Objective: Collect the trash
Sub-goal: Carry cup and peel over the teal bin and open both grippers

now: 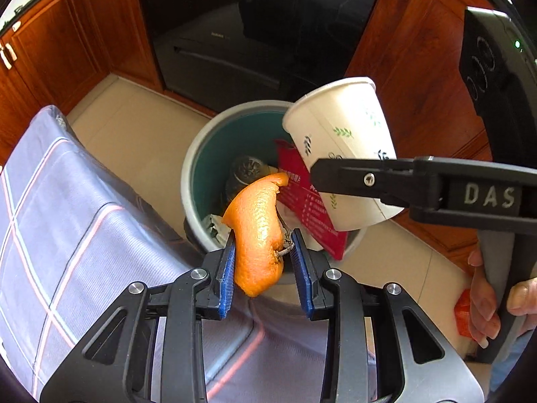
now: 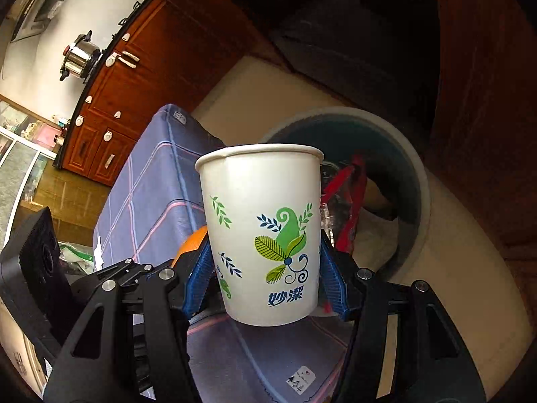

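My left gripper holds an orange peel between its blue pads, over the near rim of a grey trash bin. The jaws look partly open, with a gap on the right pad side. My right gripper is shut on a white paper cup with green leaf print, held tilted over the bin. The cup also shows in the left wrist view. The bin holds a red packet, a dark round thing and other scraps.
A table with a blue checked cloth stands left of the bin. Wooden cabinets and a black appliance line the far side. A steel pot sits on the counter. The floor is beige tile.
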Tool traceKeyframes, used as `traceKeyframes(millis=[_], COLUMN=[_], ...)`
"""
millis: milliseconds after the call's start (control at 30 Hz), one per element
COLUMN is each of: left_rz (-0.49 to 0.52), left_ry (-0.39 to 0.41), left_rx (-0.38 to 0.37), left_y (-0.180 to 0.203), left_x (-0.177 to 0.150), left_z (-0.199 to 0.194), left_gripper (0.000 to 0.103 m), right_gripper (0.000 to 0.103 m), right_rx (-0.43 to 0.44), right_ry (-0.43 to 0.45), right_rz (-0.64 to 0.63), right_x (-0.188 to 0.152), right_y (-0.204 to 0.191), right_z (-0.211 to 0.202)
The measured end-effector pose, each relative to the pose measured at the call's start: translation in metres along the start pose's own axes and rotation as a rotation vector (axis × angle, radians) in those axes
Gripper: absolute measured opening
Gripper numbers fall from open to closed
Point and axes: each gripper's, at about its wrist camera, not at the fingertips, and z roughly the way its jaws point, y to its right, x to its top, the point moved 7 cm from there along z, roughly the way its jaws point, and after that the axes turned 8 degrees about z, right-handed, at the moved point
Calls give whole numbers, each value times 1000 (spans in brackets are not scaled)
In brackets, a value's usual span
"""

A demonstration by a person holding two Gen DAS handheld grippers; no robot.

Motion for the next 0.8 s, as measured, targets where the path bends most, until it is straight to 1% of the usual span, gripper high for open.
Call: traceKeyframes(millis=[167,300,400,433,467,500,533,567,600,667,733,800], left_rz=[7,11,14,17,18,19,21,26,34,53,71,76], left_ry=[-27,-46,-59,-63,-64,-64,-63,-64,-68,-71,-59,-52], left_rx=[-14,-26,-28,-26,-22,-15,-3,15,34,86,132,154], left_y=[1,4,5,7,7,7,6,6,4,1,0,-2], left_x=[6,7,6,4,4,3,3,3,3,3,2,0], left_z=[18,29,35,36,37,37,37,35,35,34,30,24], left_gripper=[35,36,42,47,56,63,70,74,78,90,94,95], right_gripper=[56,57,57,58,61,67,81,87,87,90,91,93], right_rx=[-62,-90,-97,-97,-98,-98,-96,-93,-89,-80,-77,-85], right_ry=[-6,-9,-4,-3,-2,-4,-9,-9,-6,-9,2,22], right_rz=[19,21,16,12,9,9,17,30,42,61,70,62], right_x=[4,7,9,10,11,11,11,11,11,9,8,6], right_y=[24,35,36,35,35,34,33,31,30,29,26,23], right_z=[9,12,13,13,14,14,15,14,14,12,8,2])
